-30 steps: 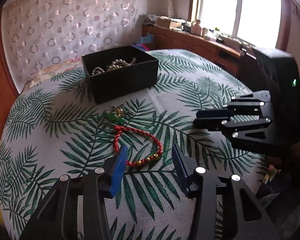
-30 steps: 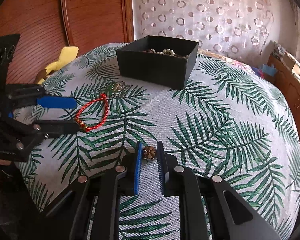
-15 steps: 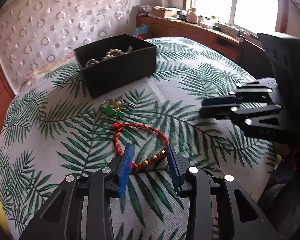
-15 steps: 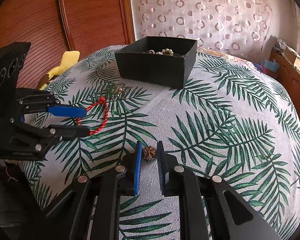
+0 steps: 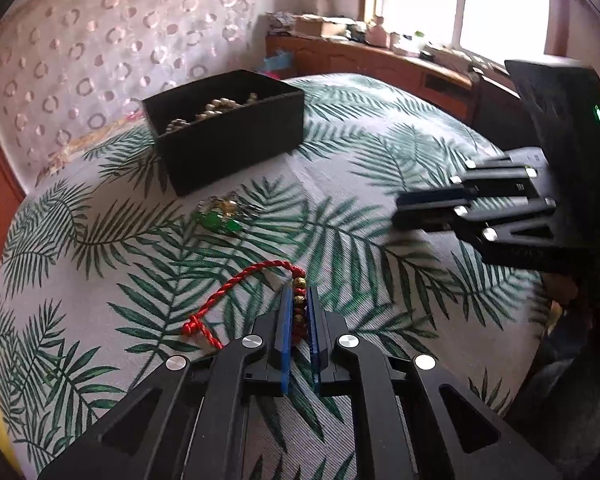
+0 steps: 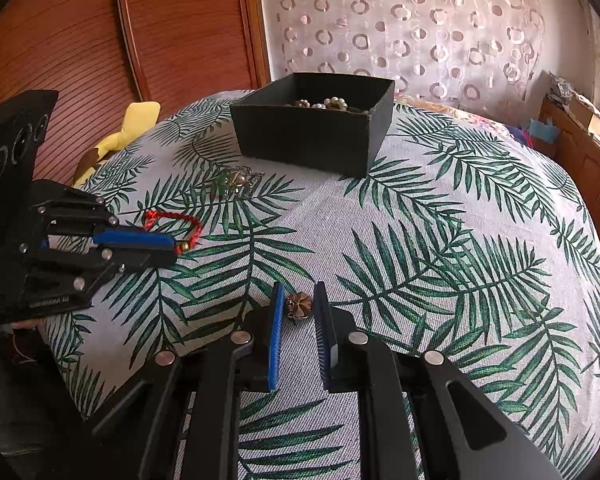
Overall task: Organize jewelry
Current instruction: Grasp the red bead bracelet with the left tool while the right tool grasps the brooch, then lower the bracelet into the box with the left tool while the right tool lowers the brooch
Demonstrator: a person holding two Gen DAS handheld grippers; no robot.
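Note:
My left gripper (image 5: 299, 294) is shut on the beaded end of a red cord bracelet (image 5: 236, 300) that lies on the palm-leaf cloth; it also shows in the right wrist view (image 6: 172, 222). My right gripper (image 6: 298, 296) is open, its fingers on either side of a small bronze flower brooch (image 6: 299, 305) on the cloth. A black box (image 5: 228, 128) with pearl jewelry stands behind; it also shows in the right wrist view (image 6: 316, 124). A green-stone and pearl piece (image 5: 220, 216) lies in front of the box.
The table is round with a palm-leaf cloth (image 6: 440, 240). A yellow soft toy (image 6: 116, 136) sits at its far left edge. A wooden sideboard (image 5: 380, 60) with clutter runs under the window. The right gripper body (image 5: 520, 200) is at the right of the left wrist view.
My left gripper moved forward over the bracelet and closed on its gold beads, bunching the cord. My right gripper stayed around the brooch.

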